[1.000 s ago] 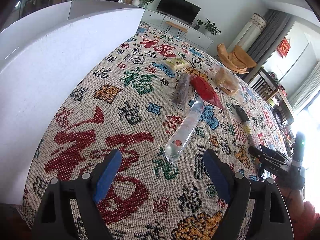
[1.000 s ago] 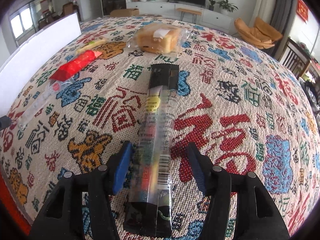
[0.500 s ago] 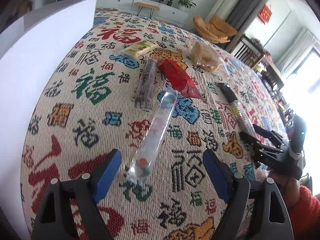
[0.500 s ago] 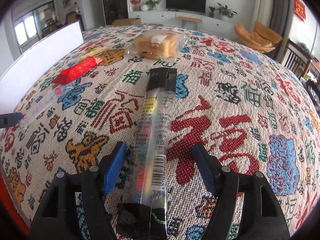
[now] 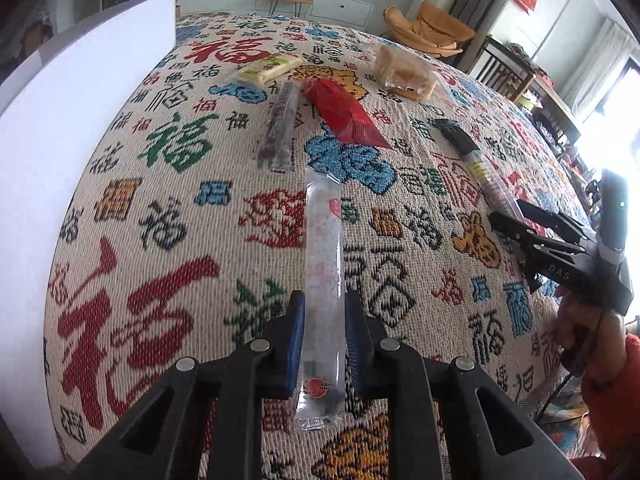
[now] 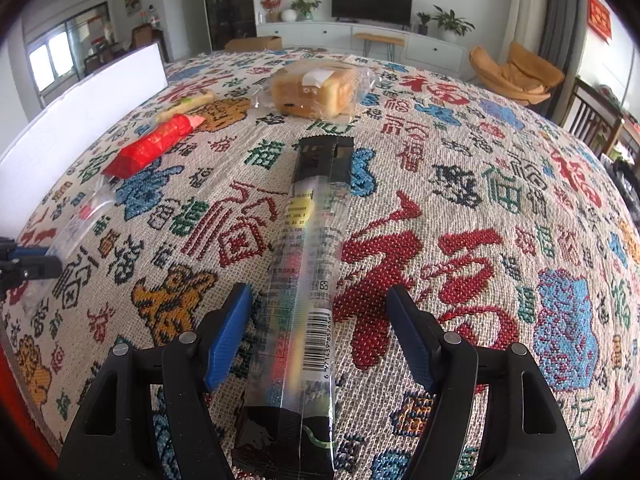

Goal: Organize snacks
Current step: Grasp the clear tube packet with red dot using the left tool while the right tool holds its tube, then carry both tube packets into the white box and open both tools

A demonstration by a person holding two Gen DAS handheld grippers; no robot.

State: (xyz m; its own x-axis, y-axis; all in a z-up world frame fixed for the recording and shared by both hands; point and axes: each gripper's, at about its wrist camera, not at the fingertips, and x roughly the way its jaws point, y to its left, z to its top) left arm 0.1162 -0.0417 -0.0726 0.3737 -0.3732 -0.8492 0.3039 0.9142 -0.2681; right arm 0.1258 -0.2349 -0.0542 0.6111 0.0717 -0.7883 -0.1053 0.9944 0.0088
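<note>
The left gripper [image 5: 322, 330] is clamped on the clear snack tube [image 5: 323, 256] near its end (for a lengthwise lift off the table [image 5: 168, 216]); the right gripper [image 6: 318, 326] straddles the black-ended stick pack [image 6: 306, 280], fingers apart.

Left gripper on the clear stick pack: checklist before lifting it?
1. Left gripper shut on clear pack: ok, both pads touch its sides.
2. Grip position: not ok, held near one end, so the long free part may droop.
3. Pack clear of neighbours: ok, its far end lies apart from the red pack and the brown pack.
4. Right gripper out of the way: ok, open astride the black pack, well apart from the left.
5. Grip firmness: cannot tell.
6. Drop-off spot: cannot tell; only a white board stands beside the cloth.
</note>
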